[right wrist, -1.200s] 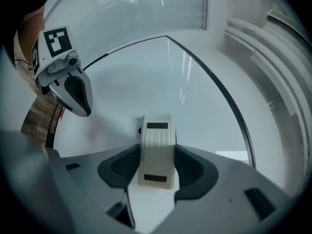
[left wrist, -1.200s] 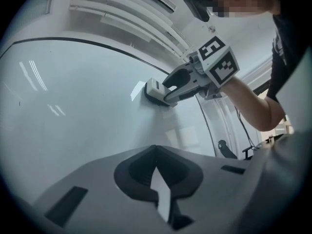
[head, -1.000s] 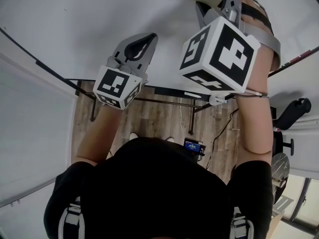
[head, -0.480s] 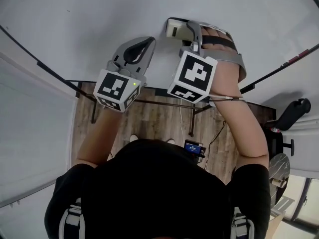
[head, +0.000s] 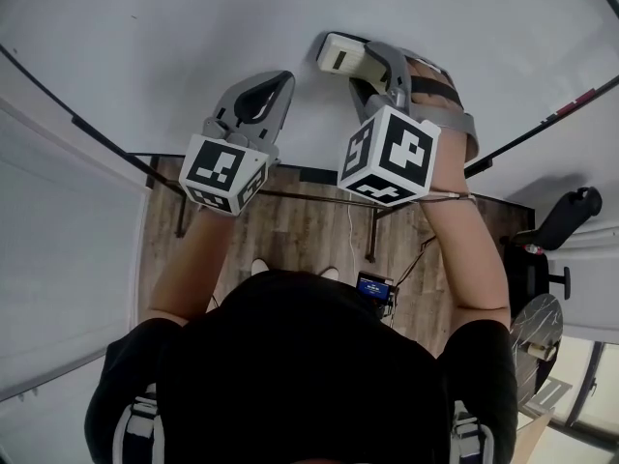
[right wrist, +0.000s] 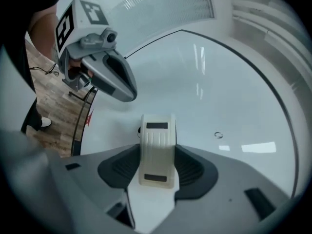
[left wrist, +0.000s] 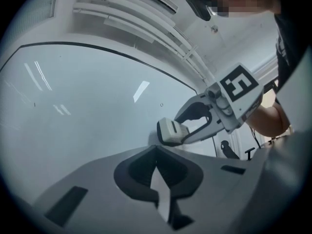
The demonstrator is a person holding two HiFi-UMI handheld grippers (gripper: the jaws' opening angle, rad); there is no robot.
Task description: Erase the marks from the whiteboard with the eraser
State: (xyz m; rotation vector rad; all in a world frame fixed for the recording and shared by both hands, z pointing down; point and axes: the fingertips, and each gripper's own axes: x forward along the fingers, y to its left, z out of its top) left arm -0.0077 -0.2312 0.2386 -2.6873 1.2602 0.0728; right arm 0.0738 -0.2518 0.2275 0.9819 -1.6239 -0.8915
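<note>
White, glossy whiteboard [head: 193, 37] with a thin dark frame fills most of what I see, with strips of ceiling light reflected in it. Below its lower edge lies a wood-plank floor [head: 290, 230], with a black office chair [head: 571, 216] off to the right and a small device with a blue screen [head: 375, 285] among cables. My right gripper [right wrist: 157, 155] has its jaws clamped on the eraser [head: 340, 54], a cream ribbed block with two dark rectangles on its back; I cannot tell if they carry print. It is held at the board's face, above the lower frame. I cannot tell if it presses on the surface. My left gripper [head: 279, 83] hangs just beside it, jaws drawn together on nothing. Both marker cubes show black-and-white squares. A tiny ring-shaped mark [right wrist: 218, 135] sits on the board, apart from the eraser.
</note>
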